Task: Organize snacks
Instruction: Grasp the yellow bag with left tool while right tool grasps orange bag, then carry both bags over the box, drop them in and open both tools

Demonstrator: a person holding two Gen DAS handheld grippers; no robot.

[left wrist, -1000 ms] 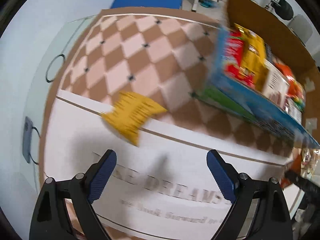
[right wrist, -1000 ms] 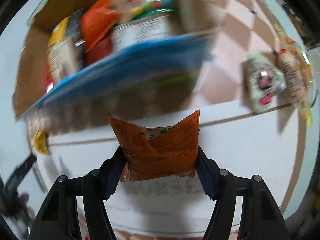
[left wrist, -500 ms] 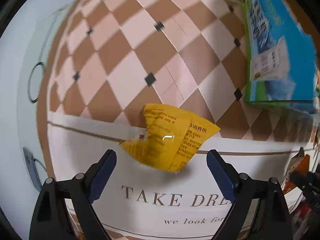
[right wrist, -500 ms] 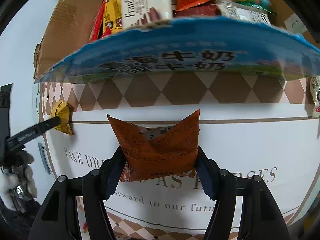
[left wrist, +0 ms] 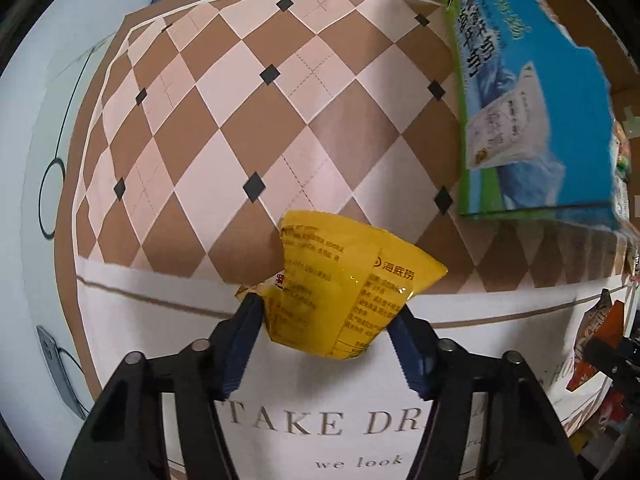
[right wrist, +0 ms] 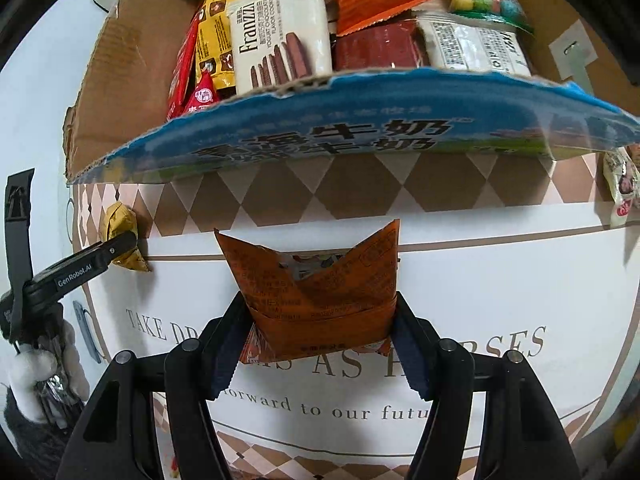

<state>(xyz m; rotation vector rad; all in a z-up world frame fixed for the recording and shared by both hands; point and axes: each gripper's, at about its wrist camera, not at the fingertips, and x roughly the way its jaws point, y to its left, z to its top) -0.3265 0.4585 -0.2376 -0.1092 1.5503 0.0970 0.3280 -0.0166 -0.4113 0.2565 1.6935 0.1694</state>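
A checkered tablecloth (left wrist: 248, 112) with a white printed band covers the table; the cloth lies bare to the left of the blue cardboard box (right wrist: 360, 136) packed with snacks. In front of the box's near wall, the left gripper (left wrist: 326, 320) has just closed onto a yellow packet (left wrist: 344, 284). The right gripper (right wrist: 316, 334) is clamped on an orange packet (right wrist: 316, 292).

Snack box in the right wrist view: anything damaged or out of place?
Yes. The blue carton has a ragged, torn front rim, and its brown cardboard flap is creased. A white packet lies loose on the cloth to its right. Snacks inside are piled unevenly.
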